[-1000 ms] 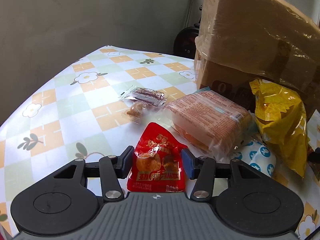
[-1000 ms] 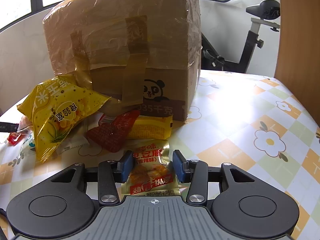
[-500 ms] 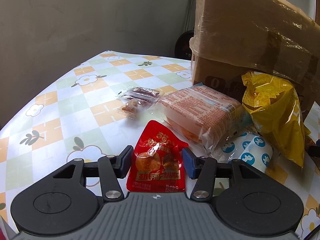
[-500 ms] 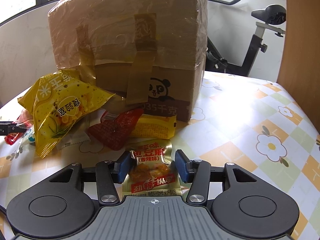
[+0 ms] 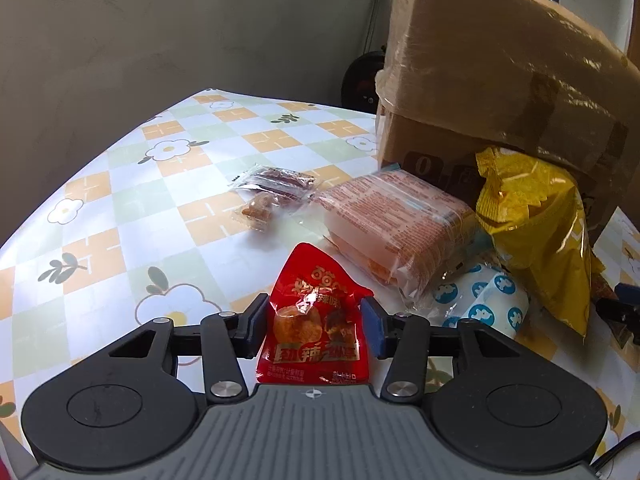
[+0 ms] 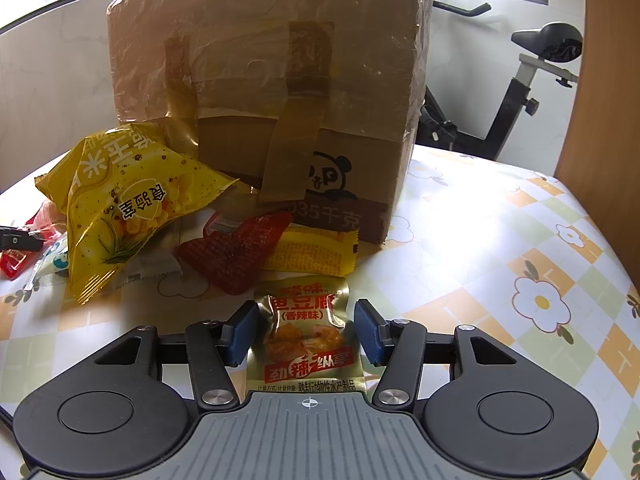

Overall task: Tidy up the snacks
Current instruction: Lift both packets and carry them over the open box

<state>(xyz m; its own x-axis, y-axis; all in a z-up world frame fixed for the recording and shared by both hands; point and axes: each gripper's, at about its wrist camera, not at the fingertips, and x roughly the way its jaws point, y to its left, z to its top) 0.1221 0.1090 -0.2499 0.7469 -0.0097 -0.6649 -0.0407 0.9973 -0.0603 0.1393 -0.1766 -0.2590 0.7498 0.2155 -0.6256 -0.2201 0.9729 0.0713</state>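
Left gripper (image 5: 315,328): jaws have just been closing on a small red foil snack packet (image 5: 314,322), both pads pressing its sides. Right gripper (image 6: 307,332): jaws have just been opening around a small gold foil snack packet (image 6: 307,336), pads standing clear of its edges. Both packets lie near the front of the flower-patterned checked tablecloth (image 6: 500,248), before a tape-wrapped brown cardboard box (image 6: 272,92) and a large yellow crisp bag (image 6: 120,204).
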